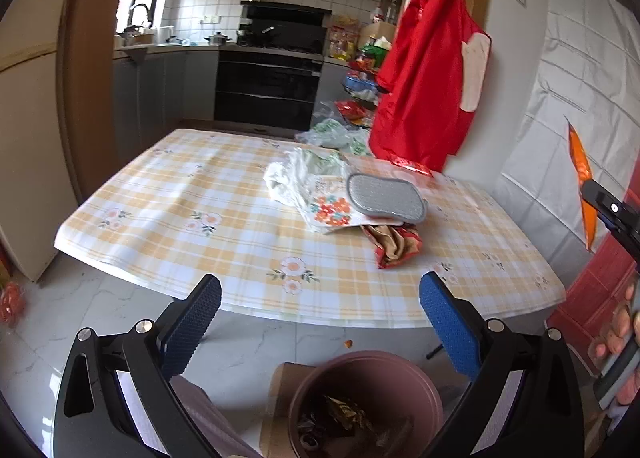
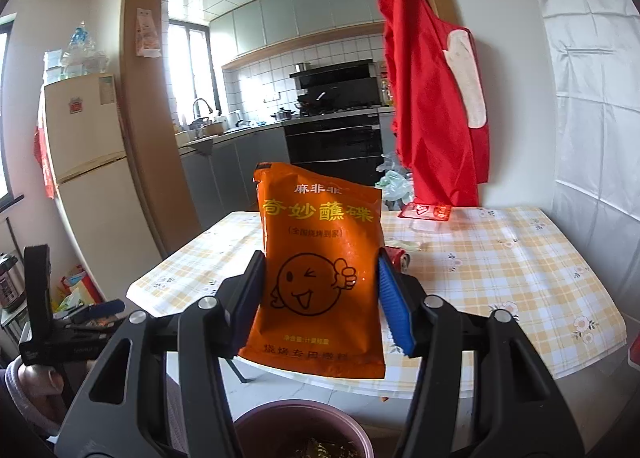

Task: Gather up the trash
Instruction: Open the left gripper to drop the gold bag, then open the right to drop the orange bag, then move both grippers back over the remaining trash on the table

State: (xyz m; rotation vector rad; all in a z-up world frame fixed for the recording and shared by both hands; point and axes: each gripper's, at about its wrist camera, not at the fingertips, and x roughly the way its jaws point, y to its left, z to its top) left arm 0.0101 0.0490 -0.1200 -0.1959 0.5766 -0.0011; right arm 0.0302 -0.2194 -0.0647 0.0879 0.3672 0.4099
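Observation:
My right gripper [image 2: 320,258] is shut on an orange seasoning packet [image 2: 320,258] with a smiling face on it, held upright above the mauve bin [image 2: 300,424]. The same packet [image 1: 582,174] shows at the right edge of the left wrist view. My left gripper [image 1: 320,282] stands wide open with nothing between its fingers, above the bin [image 1: 420,382], which holds dark wrappers. On the checked table [image 1: 180,198] lie a crumpled red and gold wrapper [image 1: 396,246], a white floral plastic bag [image 1: 316,186] under a grey pad [image 1: 386,198], and a red packet [image 1: 412,164].
A red apron [image 1: 428,78] hangs at the table's far right corner. Plastic bags [image 1: 336,134] and clutter lie on the floor behind the table. A fridge [image 2: 88,146] stands at the left, the stove [image 1: 268,90] at the back. A hand [image 1: 616,334] shows at the right edge.

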